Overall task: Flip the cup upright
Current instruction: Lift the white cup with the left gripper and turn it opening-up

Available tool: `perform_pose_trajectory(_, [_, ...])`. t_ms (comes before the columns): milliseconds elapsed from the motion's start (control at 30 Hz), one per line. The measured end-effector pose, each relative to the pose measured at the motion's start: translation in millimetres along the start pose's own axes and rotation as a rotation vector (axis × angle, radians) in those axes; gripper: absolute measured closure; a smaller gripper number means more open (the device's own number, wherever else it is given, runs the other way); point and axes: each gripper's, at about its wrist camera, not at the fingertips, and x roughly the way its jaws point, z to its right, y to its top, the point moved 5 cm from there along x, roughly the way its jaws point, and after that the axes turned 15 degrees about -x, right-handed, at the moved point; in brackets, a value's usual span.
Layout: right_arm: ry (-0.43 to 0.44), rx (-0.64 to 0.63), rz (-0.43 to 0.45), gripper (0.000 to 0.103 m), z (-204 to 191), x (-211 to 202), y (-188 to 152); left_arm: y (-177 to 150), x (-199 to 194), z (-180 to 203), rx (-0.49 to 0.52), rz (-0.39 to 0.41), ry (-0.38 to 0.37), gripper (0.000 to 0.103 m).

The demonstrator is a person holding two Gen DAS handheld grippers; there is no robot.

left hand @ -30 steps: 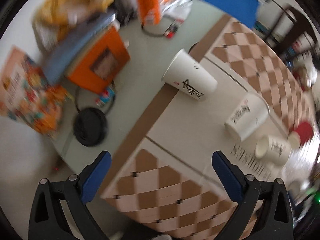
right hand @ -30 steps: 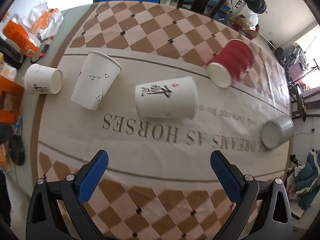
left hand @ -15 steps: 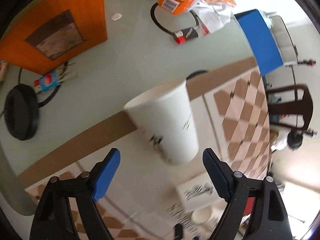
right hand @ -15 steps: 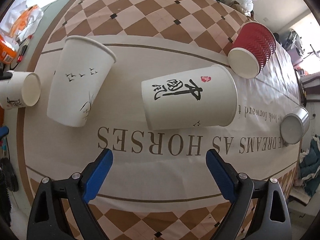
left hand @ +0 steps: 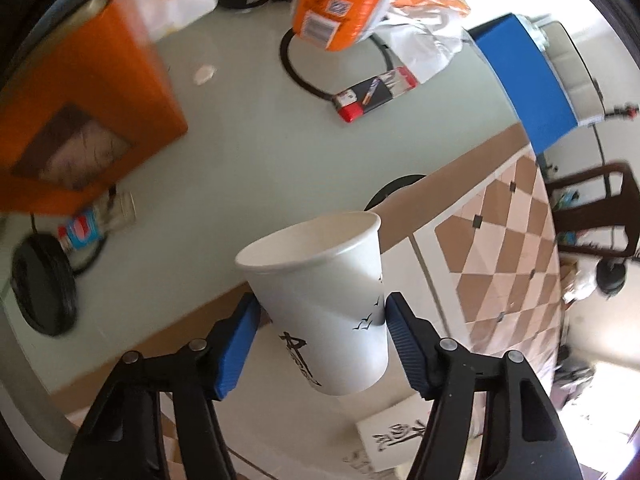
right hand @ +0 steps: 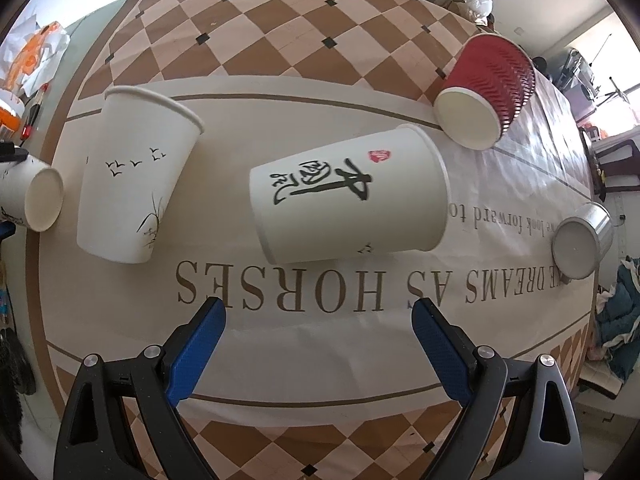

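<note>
1. My left gripper (left hand: 322, 312) has its blue pads (left hand: 236, 344) pressed on either side of a white paper cup (left hand: 328, 300), roughly at mid-wall, above the edge of the patterned tablecloth (left hand: 504, 248). The cup's mouth points away from me and looks tilted; I cannot tell whether its base touches the cloth.
2. I judge this cup very light and thin-walled: a firm squeeze would dent it into an oval, and the smooth paper could slip. Holding lower, near the stiffer base, or close under the rolled rim, seems safer.
3. In the right wrist view, a bird-print cup (right hand: 132, 184) lies on its side left of centre.
4. A calligraphy cup (right hand: 348, 200) lies sideways in the middle, just beyond my right gripper (right hand: 318, 328), whose jaws stand wide apart and empty.
5. Further right lie a red ribbed cup (right hand: 492, 88) and a metal cup (right hand: 582, 240).
</note>
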Motion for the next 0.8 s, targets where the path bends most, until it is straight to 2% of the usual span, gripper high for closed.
perform_pose_trajectory(67, [-0.004,0.006,0.005,0.008,2.7,-2.9,-2.2,-1.1,-3.5,3.1,0.065,0.027,0.03,0.042])
perform_pose_trajectory(300, [-0.013,0.034,0.018,0.008,11.3,-16.7,-19.0,-18.0,-25.8,19.6,0.413,0.174,0.158,0.043])
perform_pose_trajectory(433, [-0.018,0.057,0.024,0.008,17.7,-25.8,-33.1,-31.4,-36.9,23.3,0.573,0.238,0.204,0.043])
perform_pose_trajectory(633, [-0.026,0.111,0.023,0.008,34.8,-35.1,-55.2,-59.2,-54.1,16.4,0.707,0.264,0.214,0.043])
perform_pose_trajectory(800, [-0.034,0.161,0.006,0.008,57.1,-37.9,-82.5,-99.2,-68.5,5.0,0.784,0.243,0.189,0.043])
